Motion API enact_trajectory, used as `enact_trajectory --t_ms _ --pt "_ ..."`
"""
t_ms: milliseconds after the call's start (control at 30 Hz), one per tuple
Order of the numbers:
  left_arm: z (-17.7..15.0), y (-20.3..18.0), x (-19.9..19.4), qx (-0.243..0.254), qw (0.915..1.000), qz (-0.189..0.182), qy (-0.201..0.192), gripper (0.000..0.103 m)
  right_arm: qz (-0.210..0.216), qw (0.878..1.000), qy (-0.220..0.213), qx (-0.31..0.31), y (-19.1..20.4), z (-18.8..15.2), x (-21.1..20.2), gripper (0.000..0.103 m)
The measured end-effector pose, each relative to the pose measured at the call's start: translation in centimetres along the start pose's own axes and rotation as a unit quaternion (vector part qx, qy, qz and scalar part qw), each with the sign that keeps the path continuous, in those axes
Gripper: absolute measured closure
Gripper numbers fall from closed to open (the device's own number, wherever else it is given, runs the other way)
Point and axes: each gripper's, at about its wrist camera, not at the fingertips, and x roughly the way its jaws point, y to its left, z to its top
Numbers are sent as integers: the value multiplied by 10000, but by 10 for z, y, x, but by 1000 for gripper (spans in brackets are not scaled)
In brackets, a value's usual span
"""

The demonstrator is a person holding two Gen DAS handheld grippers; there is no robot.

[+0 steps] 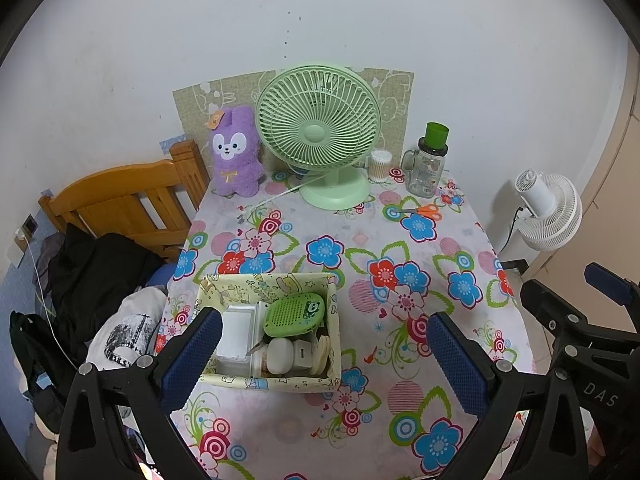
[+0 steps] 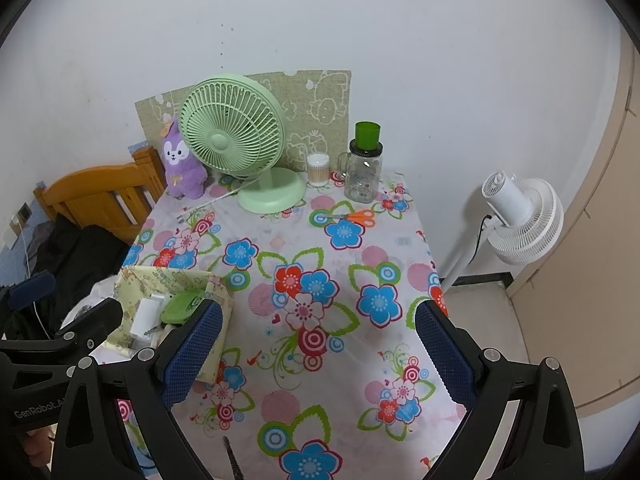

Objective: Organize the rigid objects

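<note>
Floral tablecloth [image 1: 400, 240] under two raised grippers.
Left gripper [image 1: 324, 356] and right gripper [image 2: 318, 346] hover, fingers spread wide, empty, near the storage box [image 1: 272, 383].

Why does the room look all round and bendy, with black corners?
Left wrist view: the fisheye lens bows the wall and table edges and leaves black corners. Right wrist view: same curving, the door bends; light is even and soft, and the green fan looks sharp.

storage box [image 2: 176, 280]: near half behind left finger [image 2: 192, 352] | box contents [image 1: 280, 344]: overlapping, several unidentifiable
</note>
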Motion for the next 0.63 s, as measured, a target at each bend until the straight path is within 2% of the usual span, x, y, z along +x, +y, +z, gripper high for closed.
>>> enact_trajectory --t_ms 633 --pt "19 2 2 -53 9999 -34 110 0 28 10000 58 -59 6 21 1 5"
